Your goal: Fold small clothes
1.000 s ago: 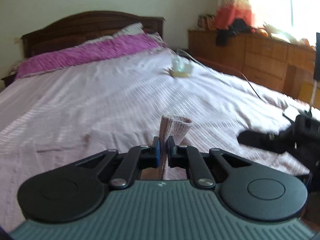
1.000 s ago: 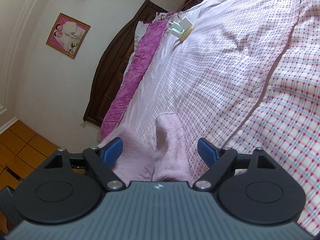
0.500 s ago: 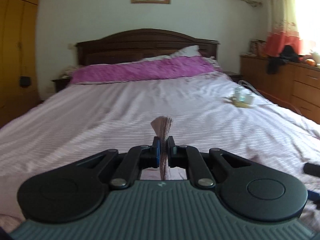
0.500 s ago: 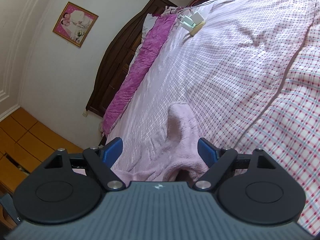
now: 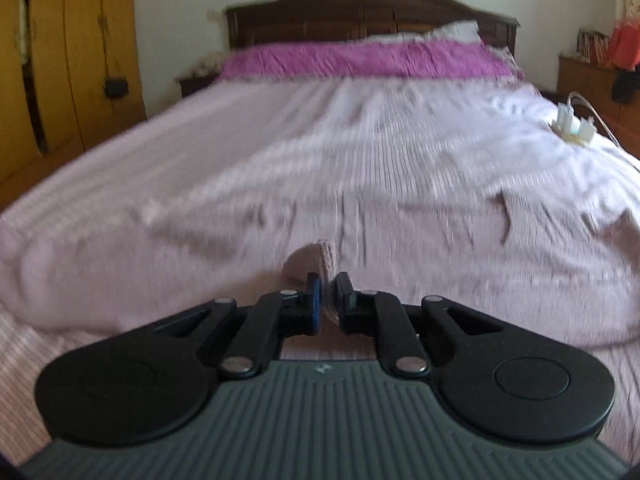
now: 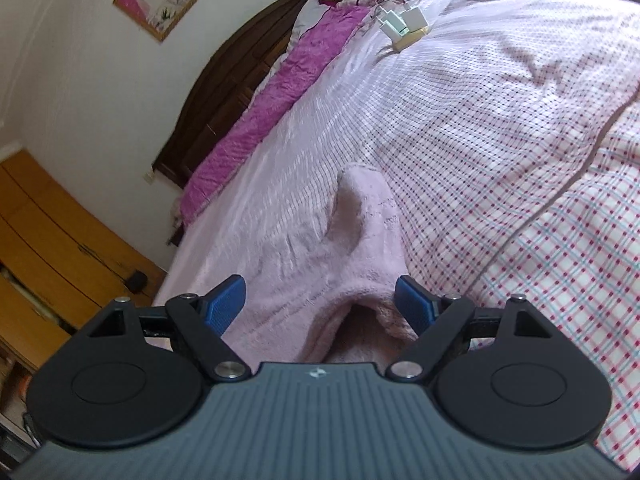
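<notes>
Left wrist view, pink ribbed sock point(image 5: 316, 258) pinched in nearly closed jaws, right jaws wide around fuzzy pink garment point(image 6: 360, 248)

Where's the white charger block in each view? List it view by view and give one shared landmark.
Left wrist: charger block at the far right, on the bedspread, cables trailing off right.
Right wrist: charger block at upper centre, on the bedspread near the pillow end.
Shared landmark: the magenta pillow cover along the dark headboard.
</notes>
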